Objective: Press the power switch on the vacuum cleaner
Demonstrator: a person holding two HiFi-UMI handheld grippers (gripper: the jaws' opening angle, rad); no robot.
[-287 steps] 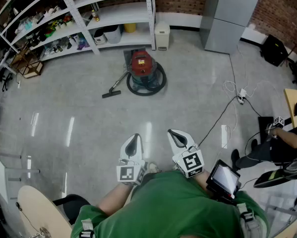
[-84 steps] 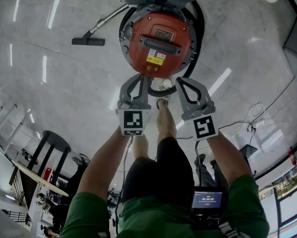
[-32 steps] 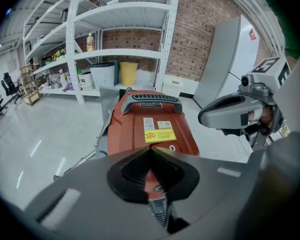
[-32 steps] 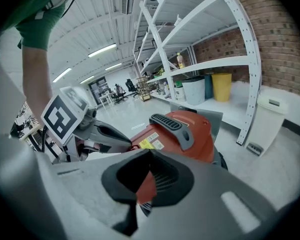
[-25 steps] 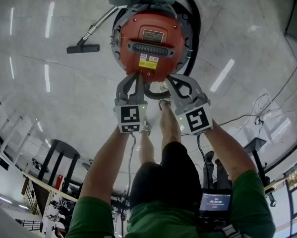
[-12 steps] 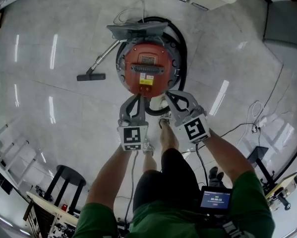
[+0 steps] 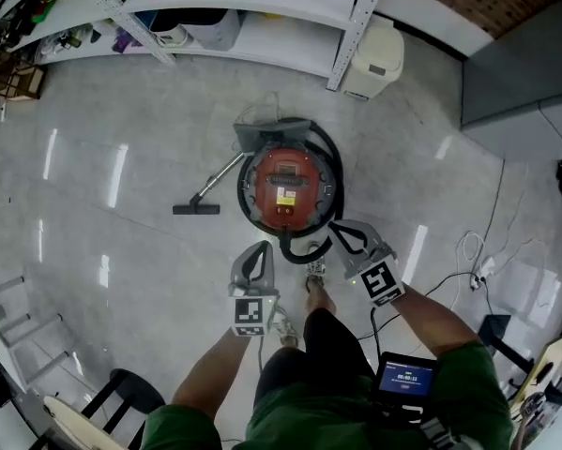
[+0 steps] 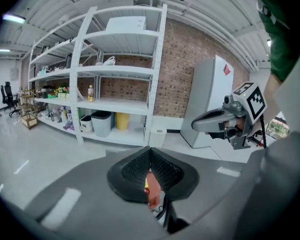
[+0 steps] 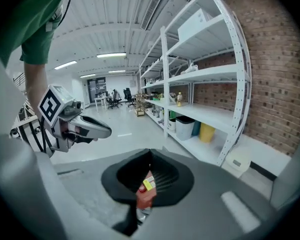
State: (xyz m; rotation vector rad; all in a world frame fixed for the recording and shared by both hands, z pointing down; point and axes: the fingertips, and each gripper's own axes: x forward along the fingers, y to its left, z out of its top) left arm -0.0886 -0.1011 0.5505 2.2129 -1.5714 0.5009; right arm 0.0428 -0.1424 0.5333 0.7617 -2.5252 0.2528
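Note:
The red drum vacuum cleaner (image 7: pixel 290 184) stands on the grey floor, ringed by its black hose (image 7: pixel 295 249). Its power switch is too small to make out. My left gripper (image 7: pixel 263 247) is shut and empty, a short way in front of the vacuum and to its left. My right gripper (image 7: pixel 338 228) is also shut and empty, its tips just off the hose at the vacuum's front right. In the left gripper view the gripper (image 8: pixel 150 151) meets at the tips, with a sliver of red vacuum (image 8: pixel 151 196) below. The right gripper view shows its gripper (image 9: pixel 150 154) likewise, over the vacuum (image 9: pixel 144 194).
The wand and floor nozzle (image 7: pixel 196 209) lie left of the vacuum. White shelving (image 7: pixel 262 7) and a white bin (image 7: pixel 374 59) stand behind it, a grey cabinet (image 7: pixel 524 54) at the right. Cables and a power strip (image 7: pixel 478 270) lie on the right floor. A black stool (image 7: pixel 130 392) is near left.
The head view has pulled up and back, so the vacuum looks smaller and farther. Both grippers have drawn away from the vacuum's front edge, still shut.

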